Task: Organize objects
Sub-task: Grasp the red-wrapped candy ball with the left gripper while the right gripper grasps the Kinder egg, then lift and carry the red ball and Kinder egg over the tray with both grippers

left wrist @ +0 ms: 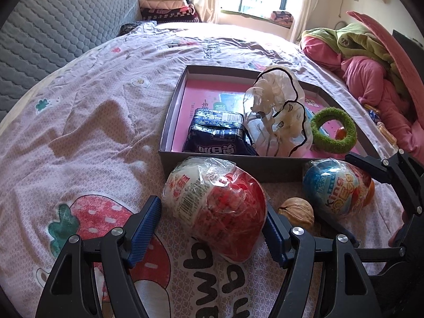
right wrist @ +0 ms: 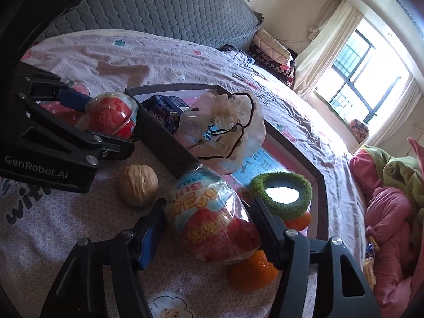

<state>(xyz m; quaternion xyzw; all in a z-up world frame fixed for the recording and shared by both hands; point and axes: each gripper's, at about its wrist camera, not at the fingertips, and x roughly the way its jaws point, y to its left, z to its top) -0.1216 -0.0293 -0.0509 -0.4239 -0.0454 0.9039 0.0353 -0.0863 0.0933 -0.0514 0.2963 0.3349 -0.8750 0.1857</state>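
A red wrapped toy egg (left wrist: 220, 206) lies on the bedspread between the fingers of my left gripper (left wrist: 212, 204), which is open; a gap shows at the left pad. The left gripper (right wrist: 111, 124) also shows in the right wrist view, around that red egg (right wrist: 111, 114). My right gripper (right wrist: 209, 204) straddles a blue-and-red wrapped egg (right wrist: 212, 217); its right pad touches the wrapper and a sliver of gap stays at the left. In the left wrist view the right gripper (left wrist: 336, 188) frames this blue egg (left wrist: 334, 185). A walnut (right wrist: 139, 185) lies between the eggs.
A shallow dark box (left wrist: 172, 111) with a pink floor lies just behind the eggs. It holds a dark blue packet (left wrist: 214, 129), a clear plastic bag (left wrist: 275, 116) and a green fuzzy ring (left wrist: 334, 129). An orange (right wrist: 251, 273) lies under the blue egg. Pink and green clothes (left wrist: 371, 74) are piled on the right.
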